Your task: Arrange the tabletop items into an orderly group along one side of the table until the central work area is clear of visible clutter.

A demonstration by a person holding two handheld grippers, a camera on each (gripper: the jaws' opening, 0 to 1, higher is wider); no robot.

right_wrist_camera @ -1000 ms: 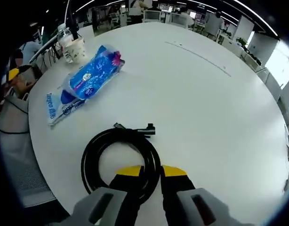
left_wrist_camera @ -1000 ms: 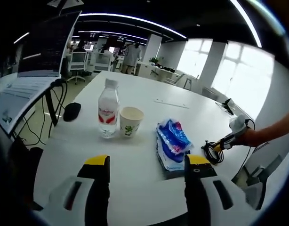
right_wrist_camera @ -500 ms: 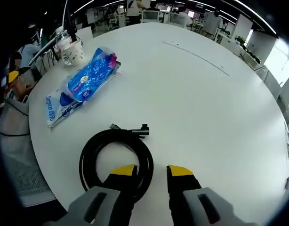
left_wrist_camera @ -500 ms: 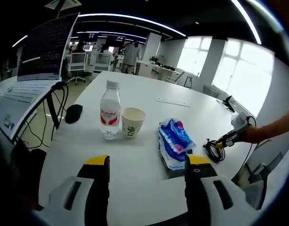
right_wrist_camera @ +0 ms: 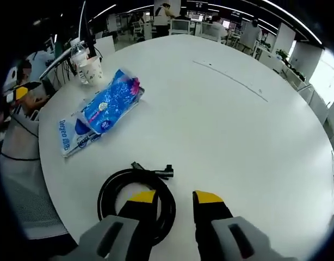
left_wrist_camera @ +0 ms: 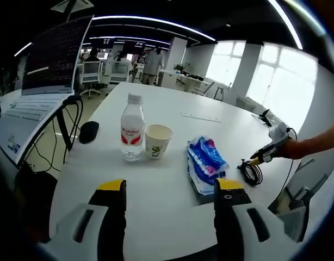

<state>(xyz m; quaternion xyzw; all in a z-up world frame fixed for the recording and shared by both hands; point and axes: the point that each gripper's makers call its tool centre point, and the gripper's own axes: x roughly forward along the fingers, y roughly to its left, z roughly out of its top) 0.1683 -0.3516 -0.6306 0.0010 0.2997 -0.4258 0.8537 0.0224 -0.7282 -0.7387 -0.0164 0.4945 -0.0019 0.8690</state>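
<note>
Since a second ago the right gripper (right_wrist_camera: 174, 197) has let go of the coiled cable (right_wrist_camera: 136, 199) and backed off, jaws apart. Left gripper (left_wrist_camera: 169, 186) hangs open, empty. Cable, blue packet (left_wrist_camera: 204, 165), paper cup (left_wrist_camera: 158, 141) and bottle (left_wrist_camera: 133, 135) line the table (right_wrist_camera: 237, 130) edge, so the centre lies free.

The table (right_wrist_camera: 227, 119) under my grippers is smooth, matt white. My blue packet (right_wrist_camera: 104, 106) is glossy crinkled plastic film, and the coiled cable (right_wrist_camera: 135, 202) looks like matt black rubber. I see a clear plastic bottle (left_wrist_camera: 132, 135) beside a paper cup (left_wrist_camera: 157, 141).
</note>
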